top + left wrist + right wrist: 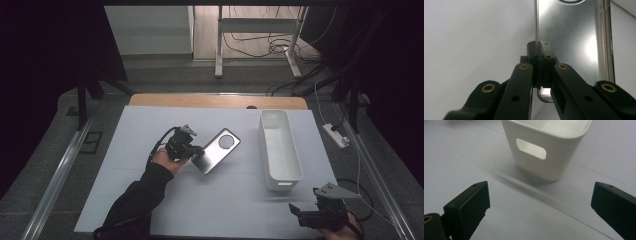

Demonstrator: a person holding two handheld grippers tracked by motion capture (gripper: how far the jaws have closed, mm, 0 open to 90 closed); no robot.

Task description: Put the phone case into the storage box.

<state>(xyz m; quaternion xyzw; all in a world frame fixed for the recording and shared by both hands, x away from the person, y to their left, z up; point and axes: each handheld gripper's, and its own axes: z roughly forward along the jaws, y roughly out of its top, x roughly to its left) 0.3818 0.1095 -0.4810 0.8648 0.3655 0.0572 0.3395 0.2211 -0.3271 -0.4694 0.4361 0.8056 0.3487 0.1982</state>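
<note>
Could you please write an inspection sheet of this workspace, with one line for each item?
Surface: white table top, bare apart from the items below.
Job's things: silver phone case with a round opening, held lifted and tilted; white bin, upright, with nothing seen inside.
Clutter: nothing seen.
Grippers: left hand-held gripper shut on the edge of the phone case; right hand-held gripper open, holding nothing, near the end of the bin that faces the person.
Cables: a black cable trails from the left hand-held gripper; loose cables lie on the floor behind.
Surroundings: dark room, white power strip to the right of the table.
</note>
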